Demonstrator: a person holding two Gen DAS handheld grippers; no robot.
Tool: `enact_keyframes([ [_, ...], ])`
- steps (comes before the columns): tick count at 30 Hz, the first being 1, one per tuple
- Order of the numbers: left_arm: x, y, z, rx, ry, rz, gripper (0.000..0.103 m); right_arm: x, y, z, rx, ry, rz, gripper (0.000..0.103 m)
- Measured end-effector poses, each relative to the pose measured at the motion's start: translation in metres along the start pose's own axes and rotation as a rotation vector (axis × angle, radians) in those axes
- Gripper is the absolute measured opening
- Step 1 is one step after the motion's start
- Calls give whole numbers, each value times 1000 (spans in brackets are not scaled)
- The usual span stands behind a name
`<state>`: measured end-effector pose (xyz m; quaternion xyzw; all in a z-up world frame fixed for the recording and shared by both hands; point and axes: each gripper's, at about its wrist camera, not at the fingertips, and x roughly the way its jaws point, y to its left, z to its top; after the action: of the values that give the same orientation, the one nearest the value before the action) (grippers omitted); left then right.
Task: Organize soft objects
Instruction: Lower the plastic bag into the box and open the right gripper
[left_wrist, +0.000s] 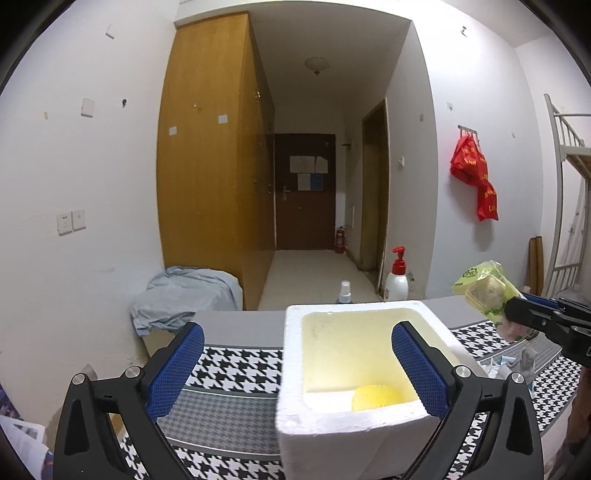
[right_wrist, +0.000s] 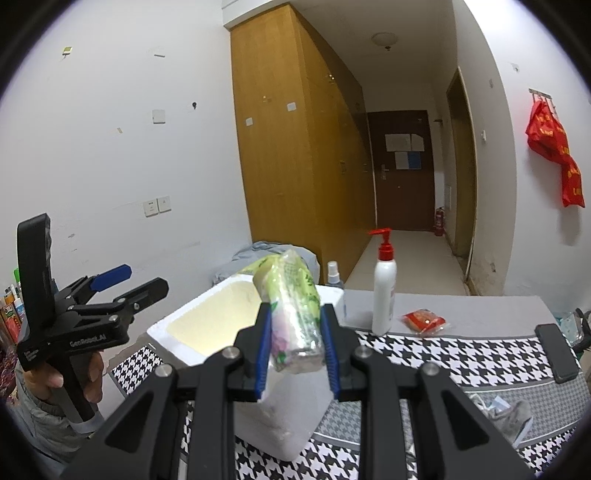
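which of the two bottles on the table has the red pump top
The taller white bottle, standing upright near the red packet. The small spray bottle behind the foam box has a pale cap instead.

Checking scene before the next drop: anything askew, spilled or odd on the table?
Mostly tidy. The foam box sits skewed to the houndstooth cloth. Crumpled wrappers lie loose to its right. The green packet pokes well past the right gripper. No spills visible.

White pump bottle (right_wrist: 384, 295), red bag (left_wrist: 474, 173)
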<state>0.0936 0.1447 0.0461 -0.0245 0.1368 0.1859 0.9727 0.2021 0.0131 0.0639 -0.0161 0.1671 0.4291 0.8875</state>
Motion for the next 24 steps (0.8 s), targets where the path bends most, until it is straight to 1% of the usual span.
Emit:
enact_keyframes([
  [2, -2, 6, -2, -1, -6, 21, 102, 5, 4, 1, -5, 6, 9, 30],
  [8, -7, 18, -4, 3, -15, 45, 102, 16, 15, 6, -12, 22, 24, 30],
  [15, -9, 32, -7, -13, -11, 65, 102, 28, 31, 8, -37, 32, 42, 30],
  [21, -15, 42, -10, -30, -16, 65, 102, 40, 39, 9, -44, 50, 52, 30],
  [24, -16, 46, -10, -28, -13, 80, 102, 47, 44, 10, -44, 59, 53, 30],
])
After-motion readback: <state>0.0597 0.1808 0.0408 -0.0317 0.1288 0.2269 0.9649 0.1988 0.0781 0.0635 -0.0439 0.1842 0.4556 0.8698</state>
